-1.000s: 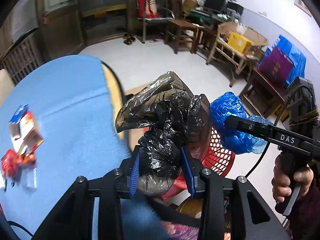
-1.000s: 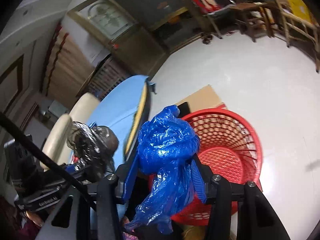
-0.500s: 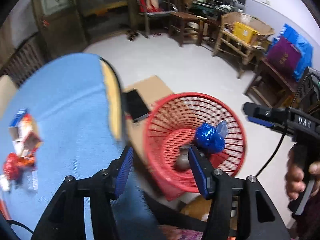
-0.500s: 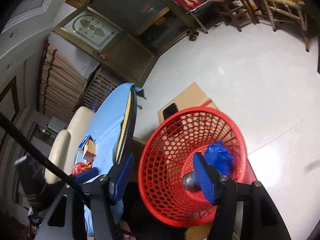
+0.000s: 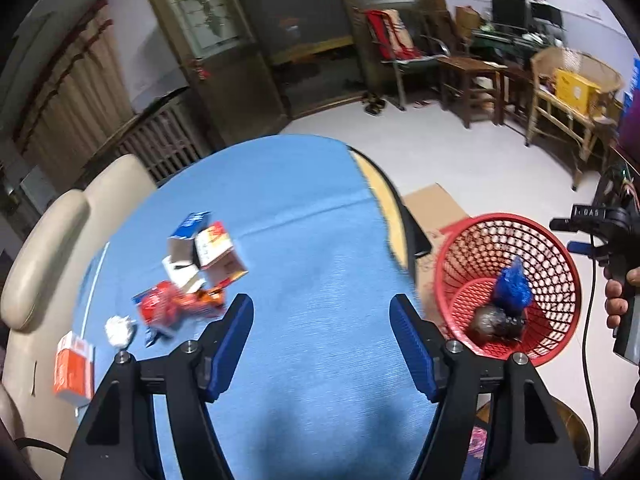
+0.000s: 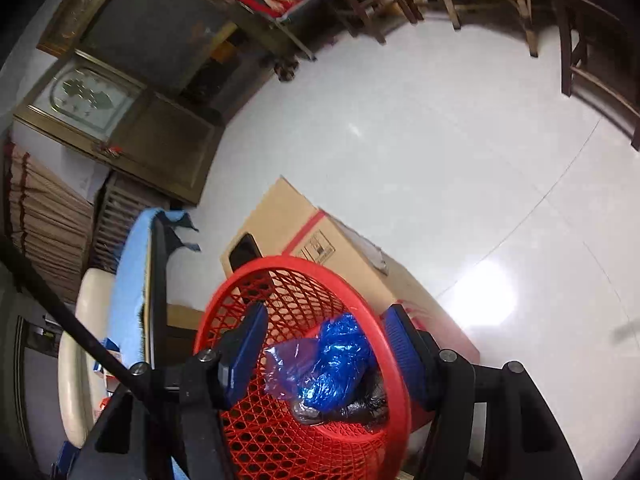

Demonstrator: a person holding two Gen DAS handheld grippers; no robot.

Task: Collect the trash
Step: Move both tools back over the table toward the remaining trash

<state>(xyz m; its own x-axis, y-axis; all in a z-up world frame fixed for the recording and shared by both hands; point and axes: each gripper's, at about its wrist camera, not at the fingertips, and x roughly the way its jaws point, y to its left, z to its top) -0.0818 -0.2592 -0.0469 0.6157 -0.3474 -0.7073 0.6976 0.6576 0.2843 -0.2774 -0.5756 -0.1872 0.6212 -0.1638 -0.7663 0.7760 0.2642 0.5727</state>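
Hovering with both jaws spread and empty, left's just widened. Crinkly blue bag point(image 6: 332, 364) and black bag point(image 5: 494, 320) sit in the red mesh basket point(image 5: 560, 280); crumpled boxes point(image 5: 204, 252) lie on my blue-clothed desk point(image 5: 320, 240).

Both grippers share one build: the left gripper point(image 5: 321, 338) and right gripper point(image 6: 323, 350) have black angular arms, ribbed blue pads point(image 5: 412, 354) and silver screws point(image 5: 454, 346); a black cable point(image 5: 587, 322) hangs at three o'clock.
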